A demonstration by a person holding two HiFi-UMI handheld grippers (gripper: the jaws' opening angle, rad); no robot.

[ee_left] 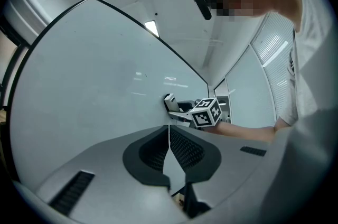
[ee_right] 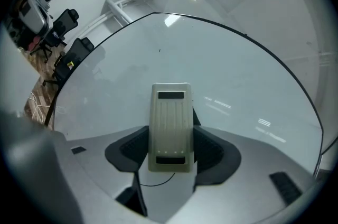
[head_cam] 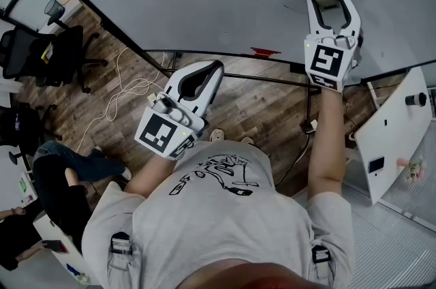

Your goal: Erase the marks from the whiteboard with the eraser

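**White eraser [ee_right: 170, 128] clamped in the right tool [ee_right: 171, 155], up at the whiteboard [ee_right: 237, 75]**

Quick rundown. In the right gripper view the eraser is pinched by its two long sides between the dark pads [ee_right: 129, 150]. The jaws are closed onto it about as wide as the eraser itself. Its back end is sat down between the pads and its ribbed top is turned to the camera. The front end is pointed at the board. It's right up at the surface, but actual contact can't be made out for sure. A tiny dark speck [ee_right: 159, 50] can be spotted on the board a bit above the eraser, and otherwise the surface reads as plain pale grey.

From the head view the right tool is held out on a straight arm. The eraser is placed well up from the whiteboard's bottom edge, toward the right side of what's visible. A small red thing [head_cam: 264, 51] is parked along that bottom edge, too small to tell what it is.

The left tool [ee_left: 169, 139] is kept low in front of the person's grey printed shirt [head_cam: 225, 213], below the board's bottom edge and over the wood floor [head_cam: 259, 110]. Its jaws are pressed together with nothing caught between them.

Off to the left, black office chairs [head_cam: 65, 49] and a loose pale cable [head_cam: 129, 86] are seen on the floor. A white counter [head_cam: 392, 134] is tucked in at the right.
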